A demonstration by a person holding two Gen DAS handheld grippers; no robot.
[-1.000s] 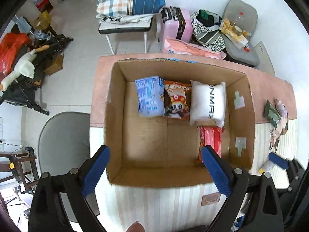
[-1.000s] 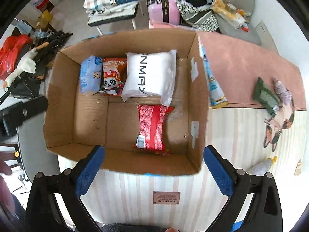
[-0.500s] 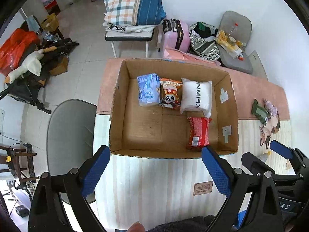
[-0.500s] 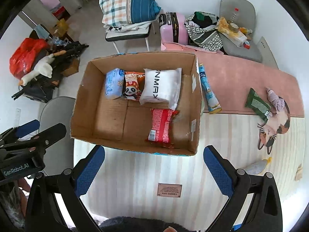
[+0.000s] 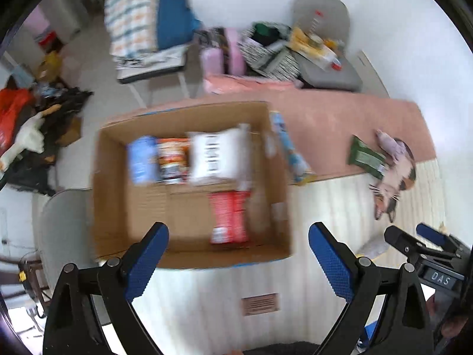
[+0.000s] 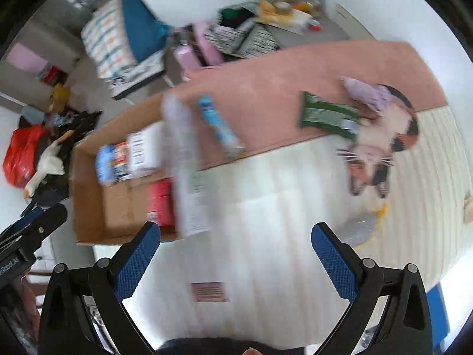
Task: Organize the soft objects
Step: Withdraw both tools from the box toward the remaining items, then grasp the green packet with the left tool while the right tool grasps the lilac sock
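Note:
An open cardboard box (image 5: 118, 177) stands on the table and holds a blue pack (image 5: 142, 159), a panda snack bag (image 5: 173, 159), a white pack (image 5: 215, 155) and a red pack (image 5: 229, 217). Outside it lie a light-blue tube (image 6: 218, 125), a green pack (image 6: 325, 115), a lilac soft toy (image 6: 366, 91) and a grey pouch (image 6: 356, 229). My left gripper (image 5: 239, 260) is open and empty above the box's near edge. My right gripper (image 6: 236, 261) is open and empty over the striped cloth, right of the box. Both views are blurred.
A cat-shaped mat (image 6: 378, 145) lies at the table's right side on a pink cloth (image 6: 280, 71). A grey chair (image 5: 62, 230) stands left of the table. Chairs piled with bedding (image 5: 147, 20), a pink suitcase (image 5: 224, 56) and bags stand behind.
Both grippers have pulled back and up from the box, then swung to the right. The box now sits further left in both views. Nothing was taken hold of.

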